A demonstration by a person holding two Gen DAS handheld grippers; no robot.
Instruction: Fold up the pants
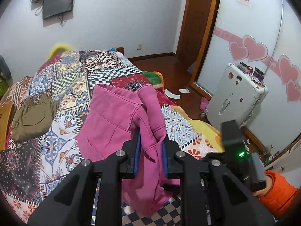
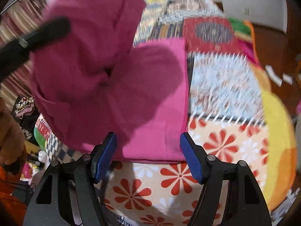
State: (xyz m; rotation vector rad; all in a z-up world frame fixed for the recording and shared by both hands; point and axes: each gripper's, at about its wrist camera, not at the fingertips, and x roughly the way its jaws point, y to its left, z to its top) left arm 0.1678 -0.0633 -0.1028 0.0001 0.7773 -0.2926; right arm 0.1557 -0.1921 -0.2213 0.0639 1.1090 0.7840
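Two grippers in play, one loaded, one empty. Left gripper [image 1: 150, 150]: blue-padded fingers [image 1: 137, 150] clenched on a bunched fold of the magenta cotton pants [image 1: 112, 120], which are raised off the bed and drape down on both sides of the grip. Right gripper [image 2: 148, 156]: blue pads [image 2: 191, 160] spread wide, nothing between them, hovering just above the near edge of the pants' lower layer.

Position of the pants: one portion lies flat on the patchwork quilt with floral and checkered panels [image 1: 62, 86]; the other portion hangs lifted above it from the left gripper, seen in the right wrist view as a large magenta mass [image 2: 84, 56] over the flat panel [image 2: 160, 103]. Right view is motion-blurred, so seam detail is unreliable there.

Step in hand, judged: mid-fold, with one half being carried over the other. Next move likely calls for lowering the lifted half so its edges line up with the flat layer, then the empty right gripper pinching or pressing a corner to stop the fabric sliding. Risk: bunched cloth in the left grip may land creased.

Farther out: an olive-brown garment [image 1: 32, 116] lies well apart on the quilt; a white hard-shell suitcase [image 1: 237, 94] stands on the floor beside a frosted door with pink heart decals [image 1: 255, 49].

Writing: a small pink label [image 1: 244, 0] high on that door, too small to read. No brand visible.
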